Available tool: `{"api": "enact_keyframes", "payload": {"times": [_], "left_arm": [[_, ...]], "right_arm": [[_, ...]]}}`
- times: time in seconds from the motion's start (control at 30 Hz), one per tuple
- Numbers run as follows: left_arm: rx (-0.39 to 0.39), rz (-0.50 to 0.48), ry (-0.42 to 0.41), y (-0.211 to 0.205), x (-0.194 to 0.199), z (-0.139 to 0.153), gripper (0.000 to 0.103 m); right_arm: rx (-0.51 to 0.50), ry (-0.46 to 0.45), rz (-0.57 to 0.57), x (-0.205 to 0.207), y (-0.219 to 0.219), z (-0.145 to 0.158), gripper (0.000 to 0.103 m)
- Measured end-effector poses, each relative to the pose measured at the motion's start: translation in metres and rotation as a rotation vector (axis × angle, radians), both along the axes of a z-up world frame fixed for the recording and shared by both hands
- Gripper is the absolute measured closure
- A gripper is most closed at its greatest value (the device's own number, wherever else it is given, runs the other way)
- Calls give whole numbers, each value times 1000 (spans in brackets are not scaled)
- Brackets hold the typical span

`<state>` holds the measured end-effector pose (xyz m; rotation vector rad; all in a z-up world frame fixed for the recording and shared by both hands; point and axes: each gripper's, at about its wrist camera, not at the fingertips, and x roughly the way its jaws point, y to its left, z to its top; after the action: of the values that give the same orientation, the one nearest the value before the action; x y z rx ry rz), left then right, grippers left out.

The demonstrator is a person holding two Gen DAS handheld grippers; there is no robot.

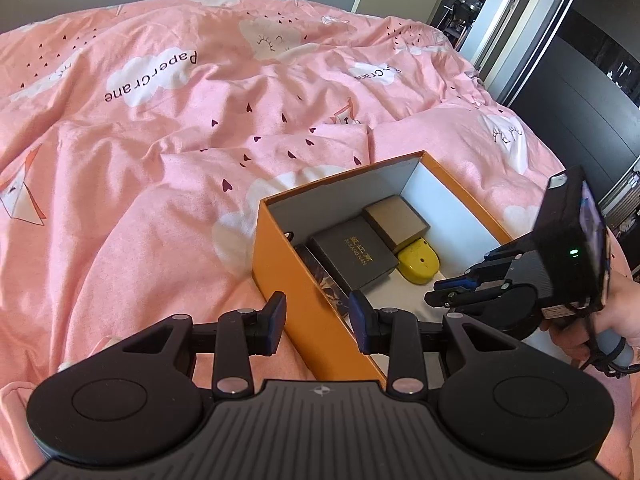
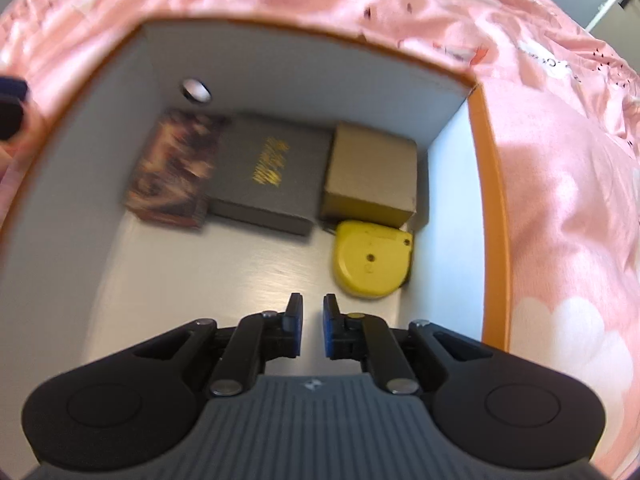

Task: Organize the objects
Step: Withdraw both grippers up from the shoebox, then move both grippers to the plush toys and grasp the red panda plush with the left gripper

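Note:
An orange box with a white inside lies on the bed; it also shows in the right wrist view. In it lie a dark grey box with gold lettering, a tan box, a yellow tape measure and a brown patterned box. My left gripper is open, its fingers astride the orange box's near wall, gripping nothing. My right gripper hovers over the box's bare floor, jaws a narrow gap apart, empty.
A rumpled pink quilt with clouds and hearts covers the bed all around the box. A doorway and dark wardrobe stand at the far right. A round hole pierces the box's end wall.

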<state>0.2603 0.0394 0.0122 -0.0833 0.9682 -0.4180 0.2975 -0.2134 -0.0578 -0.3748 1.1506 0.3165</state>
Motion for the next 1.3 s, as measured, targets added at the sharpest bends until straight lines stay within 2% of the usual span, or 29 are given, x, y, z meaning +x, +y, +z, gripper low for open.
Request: {"api": "enact_keyframes", "payload": {"times": [0.1,0.2,0.27,0.37,0.47,0.63,0.77,0.83,0.93,1.0,1.1,1.3], "left_arm": [[18,-5,-13,6,-13,15,65],[40,7,-29,15,-30,29,65],[49,19,-39,22,-43,37,65],[62,55,-38,34,-66,43,65],[62,125,-22,50,-87,43,65],[9,284,29,78,-119,32,65],[-55,399,93,94,-140,11,65],[-62,444,133,96,-148,-3,65],[-100,488,188,97,-160,-24,65],[-122,517,206,97,-162,-35,61],[-175,562,225,95,-163,-49,57],[-214,637,237,95,-154,-70,58]], "right_arm": [[83,-69,13,-26,-1,31,73],[172,-148,44,-38,32,51,57],[245,-193,58,-51,45,64,53],[341,-241,80,-73,63,80,53],[395,-284,113,-98,79,89,54],[448,-289,170,-137,115,75,55],[441,-273,190,-153,141,50,56],[433,-253,194,-155,149,38,65],[362,-252,185,-155,160,20,75],[333,-249,189,-152,163,8,77],[309,-251,186,-147,164,-2,77],[311,-239,187,-141,163,-13,77]]}}
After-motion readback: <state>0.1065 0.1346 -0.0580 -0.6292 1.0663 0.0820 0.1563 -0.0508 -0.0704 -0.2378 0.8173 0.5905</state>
